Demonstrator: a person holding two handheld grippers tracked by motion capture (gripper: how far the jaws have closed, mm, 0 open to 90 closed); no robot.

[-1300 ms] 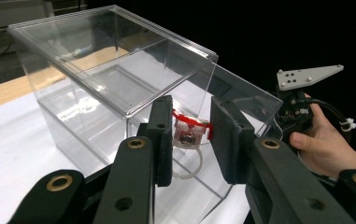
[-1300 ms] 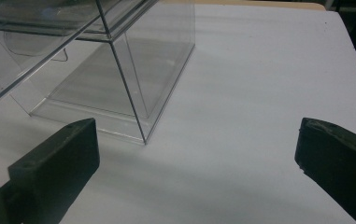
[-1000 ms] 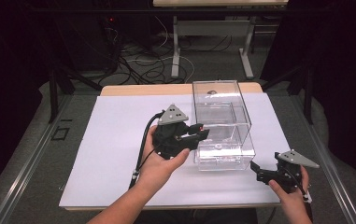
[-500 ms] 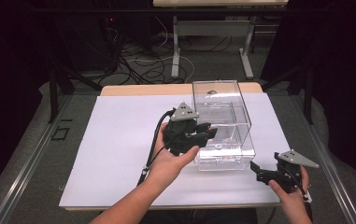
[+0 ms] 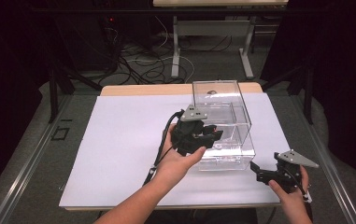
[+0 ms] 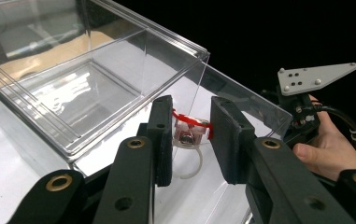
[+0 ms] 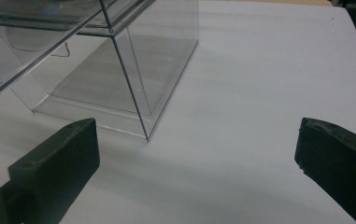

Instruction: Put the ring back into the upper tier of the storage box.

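Note:
A clear plastic box (image 5: pixel 222 119) with an open top stands on the white table sheet (image 5: pixel 119 140), right of centre. My left gripper (image 5: pixel 214 136) hovers at the box's near left side, over its rim. It is shut on a small toy ring (image 6: pixel 188 136) with a white band and a red-trimmed top, held between the jaws above the box wall (image 6: pixel 96 84). My right gripper (image 5: pixel 256 169) rests near the table's front right corner, open, with nothing between its jaws. In the right gripper view the box's near corner (image 7: pixel 145 135) lies ahead of the right gripper (image 7: pixel 196 149).
The wooden table edge (image 5: pixel 143 89) shows behind the sheet. Cables and desk legs (image 5: pixel 175 56) lie on the floor beyond. Bare white sheet stretches left of the box. My other hand and its grey plate (image 6: pixel 313 79) show past the box in the left gripper view.
My left gripper has moved right and forward with the ring, from beside the box to over its near left rim. The right gripper has stayed put.

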